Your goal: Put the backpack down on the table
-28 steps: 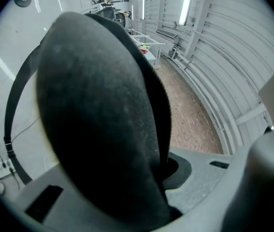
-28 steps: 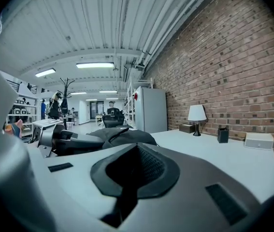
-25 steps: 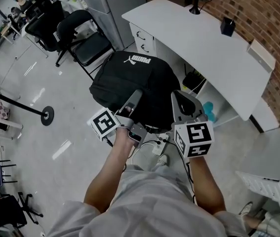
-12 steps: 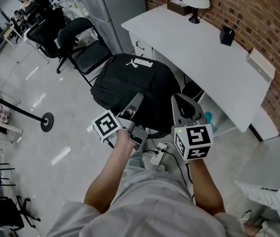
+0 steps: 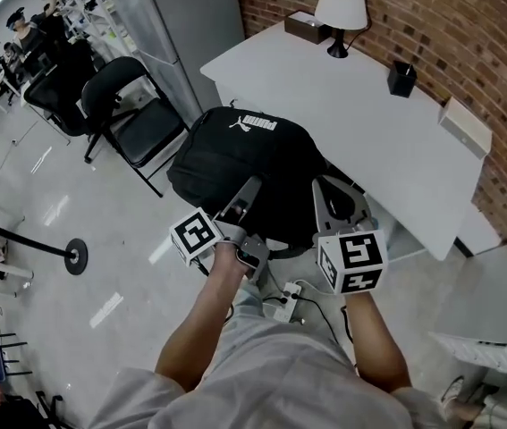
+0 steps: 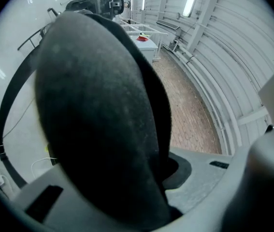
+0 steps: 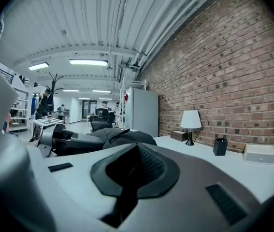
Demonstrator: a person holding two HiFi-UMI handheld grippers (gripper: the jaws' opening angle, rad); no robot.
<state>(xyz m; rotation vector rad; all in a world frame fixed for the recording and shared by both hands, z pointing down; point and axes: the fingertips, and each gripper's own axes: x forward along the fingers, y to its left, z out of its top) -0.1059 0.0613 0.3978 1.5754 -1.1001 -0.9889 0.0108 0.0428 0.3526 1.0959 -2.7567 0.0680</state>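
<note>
Black backpack [image 5: 244, 164] hanging clear of floor [image 5: 101, 239], just beside counter [image 5: 360, 105], not on it. Left gripper [image 5: 246, 193] fingers clamped on padded strap [image 6: 103, 105]; right gripper [image 5: 333, 199] fingers shut on thin strap [image 7: 122, 202]. Soft, saggy, probably weighty; best held by straps

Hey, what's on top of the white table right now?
A lamp, a brown box, a black cup and a white box stand along its far side. The backpack covers part of the near edge, hiding anything there.
</note>
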